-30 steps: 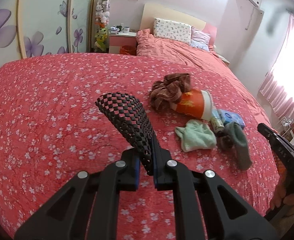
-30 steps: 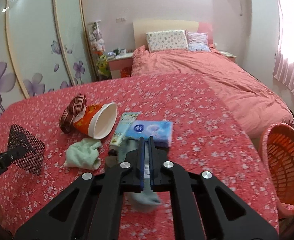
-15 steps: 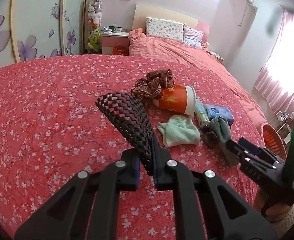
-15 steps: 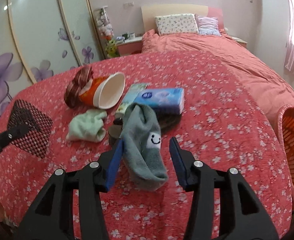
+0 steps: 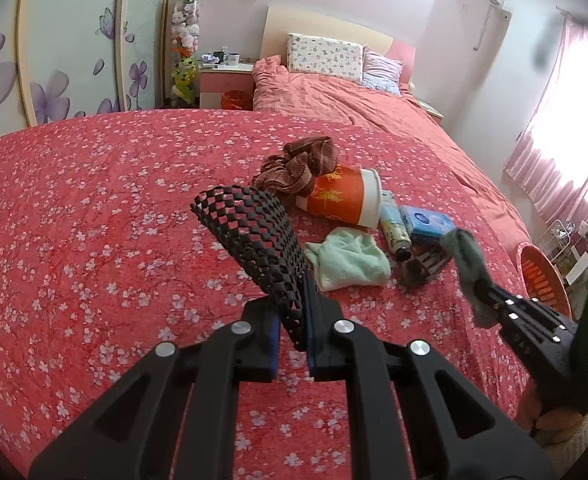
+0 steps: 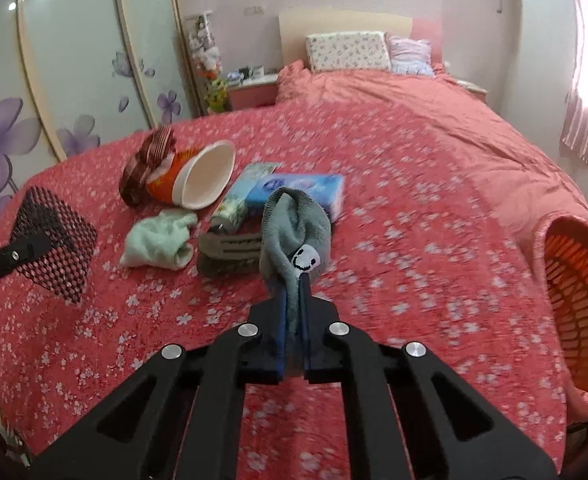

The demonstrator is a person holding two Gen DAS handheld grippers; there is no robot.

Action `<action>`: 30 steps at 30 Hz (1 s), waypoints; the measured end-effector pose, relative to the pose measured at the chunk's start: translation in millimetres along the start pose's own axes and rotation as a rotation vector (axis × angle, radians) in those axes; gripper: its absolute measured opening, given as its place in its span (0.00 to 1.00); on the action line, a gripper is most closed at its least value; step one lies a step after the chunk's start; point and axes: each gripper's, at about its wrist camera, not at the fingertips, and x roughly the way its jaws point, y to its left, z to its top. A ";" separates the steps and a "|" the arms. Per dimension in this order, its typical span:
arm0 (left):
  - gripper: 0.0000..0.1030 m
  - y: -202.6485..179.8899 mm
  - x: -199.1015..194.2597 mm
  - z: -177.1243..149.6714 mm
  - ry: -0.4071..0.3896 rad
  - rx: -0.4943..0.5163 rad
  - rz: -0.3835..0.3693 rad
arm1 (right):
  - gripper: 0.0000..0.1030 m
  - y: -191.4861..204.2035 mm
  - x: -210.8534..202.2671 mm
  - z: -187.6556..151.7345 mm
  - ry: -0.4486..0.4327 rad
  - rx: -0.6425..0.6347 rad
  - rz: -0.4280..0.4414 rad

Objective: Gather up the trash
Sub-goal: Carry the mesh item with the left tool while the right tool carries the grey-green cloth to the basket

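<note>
While the left gripper [image 5: 292, 320] pinches a black mesh sheet [image 5: 250, 236] at frame centre, the right gripper [image 6: 293, 312] is clamped on a grey sock [image 6: 294, 232] at centre; paper cup [image 6: 198, 180], tissue pack [image 6: 298, 188] left of centre, orange basket [image 6: 574, 304] far right.

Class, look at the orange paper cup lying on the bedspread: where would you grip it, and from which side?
Grip the orange paper cup by its white rim, coming from the right. It lies tipped with its open mouth facing that way, and the brown cloth crowds its base.
</note>
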 end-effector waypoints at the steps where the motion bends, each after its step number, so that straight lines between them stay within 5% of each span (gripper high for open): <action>1: 0.10 -3.2 -1.2 0.3 -0.002 0.005 -0.003 | 0.05 -3.2 -3.8 0.8 -0.012 0.006 -0.004; 16: 0.10 -75.6 -15.3 4.8 -0.020 0.109 -0.101 | 0.06 -74.8 -93.7 3.7 -0.256 0.139 -0.132; 30: 0.10 -196.8 -10.1 -0.3 -0.002 0.258 -0.281 | 0.06 -159.8 -140.6 -18.3 -0.383 0.293 -0.319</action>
